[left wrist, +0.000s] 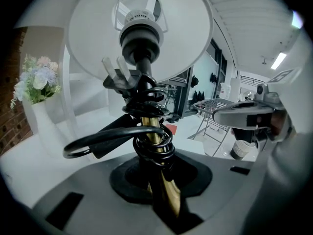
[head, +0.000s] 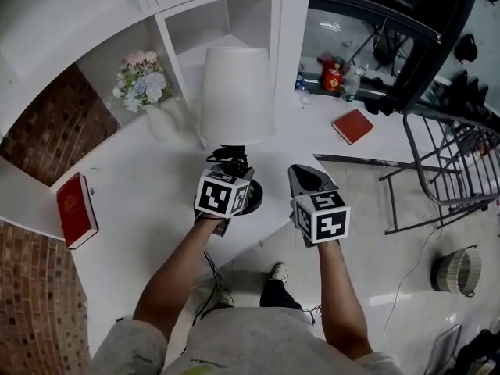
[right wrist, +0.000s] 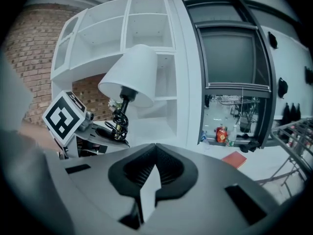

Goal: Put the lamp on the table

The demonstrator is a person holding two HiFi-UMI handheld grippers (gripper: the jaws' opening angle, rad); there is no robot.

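Here, my left tongs [head: 230, 162] clamp the brass stem [left wrist: 168, 199] of the lamp [head: 236, 96] at the edge of the counter [head: 141, 201]. My right tongs [head: 299, 175] are closed, holding nothing.

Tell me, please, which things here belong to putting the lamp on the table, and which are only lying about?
Belong to the job:
- lamp, gripped at its brass stem by the left gripper
- white table
- right gripper, empty

Only lying about:
- flowers in a vase
- red book at the table's left end
- second red book on the right
- metal chair
- basket on the floor
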